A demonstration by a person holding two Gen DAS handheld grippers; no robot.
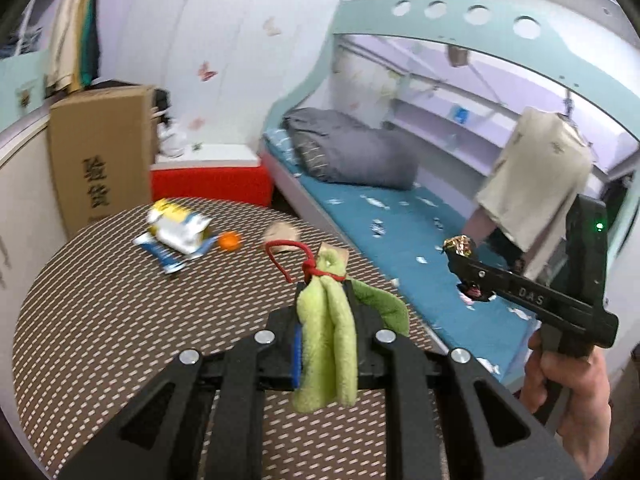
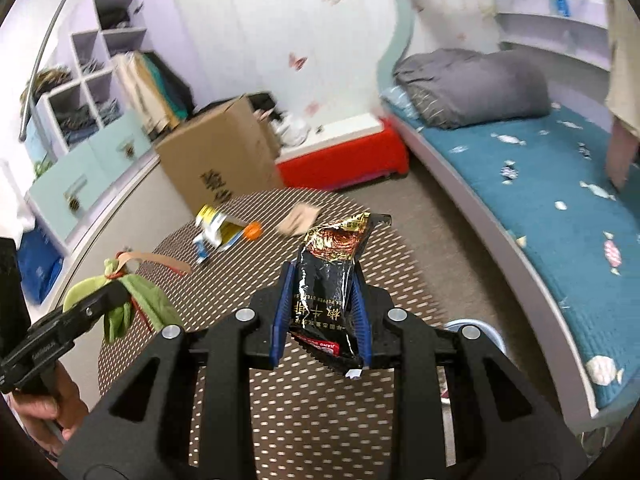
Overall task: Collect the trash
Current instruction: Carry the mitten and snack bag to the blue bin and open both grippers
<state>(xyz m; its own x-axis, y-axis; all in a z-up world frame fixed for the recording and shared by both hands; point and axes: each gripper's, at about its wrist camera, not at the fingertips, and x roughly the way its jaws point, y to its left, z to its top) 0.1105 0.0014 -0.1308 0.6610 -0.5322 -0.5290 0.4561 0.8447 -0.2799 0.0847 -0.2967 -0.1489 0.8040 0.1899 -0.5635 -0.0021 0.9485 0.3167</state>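
My left gripper [image 1: 326,300] is shut on a green cloth [image 1: 328,332] tied with a red string [image 1: 296,250], held above the round dotted table [image 1: 100,300]. My right gripper [image 2: 322,280] is shut on a black and gold snack wrapper [image 2: 330,276], also above the table [image 2: 320,420]. In the left wrist view the right gripper [image 1: 466,268] hangs over the bed side with the wrapper [image 1: 459,246]. The right wrist view shows the left gripper [image 2: 120,292] and the cloth [image 2: 148,304] at the left. On the table lie a yellow, white and blue crumpled package [image 1: 178,232], an orange ball [image 1: 229,240] and a brown paper scrap [image 1: 282,234].
A cardboard box [image 1: 100,156] and a red and white box [image 1: 212,180] stand beyond the table. A bed [image 1: 400,232] with a blue sheet and a grey rolled duvet [image 1: 348,152] runs along the right. A pale blue bin rim [image 2: 476,330] shows beside the table.
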